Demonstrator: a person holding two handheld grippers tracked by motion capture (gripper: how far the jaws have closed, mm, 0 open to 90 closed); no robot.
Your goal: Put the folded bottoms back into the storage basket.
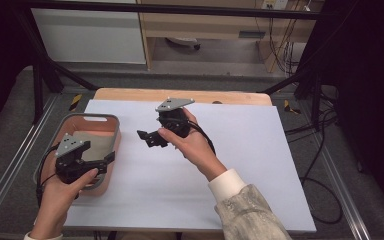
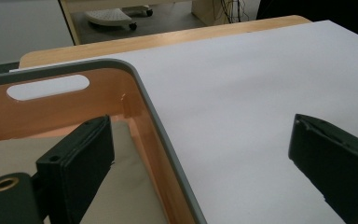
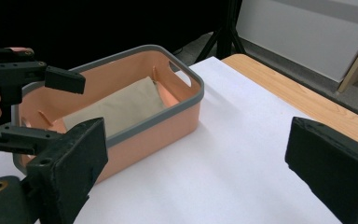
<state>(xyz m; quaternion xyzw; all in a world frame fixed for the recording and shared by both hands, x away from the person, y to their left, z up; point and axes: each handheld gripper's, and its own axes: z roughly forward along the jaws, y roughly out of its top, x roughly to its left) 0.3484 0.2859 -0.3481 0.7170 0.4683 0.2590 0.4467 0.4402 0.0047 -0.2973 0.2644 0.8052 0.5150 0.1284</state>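
left gripper [image 1: 111, 159] jaws spread wide, straddling the near wall of the orange basket [image 1: 111, 131], likely poised to reach in | folded beige cloth [image 3: 116, 108] lies flat inside the basket, just beside its inner jaw, untouched | right gripper [image 1: 142, 136] jaws apart, holding nothing, over the white sheet [image 1: 250, 150], aimed at the basket

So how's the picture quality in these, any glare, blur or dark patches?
High view: evenly lit white sheet, no glare, surroundings dark, soft shadow under the right gripper. Left gripper view: near jaws soft, basket rim sharp, its inner wall glows orange. Right gripper view: jaws blurred at the edges, basket and cloth clear, black backdrop upper left.
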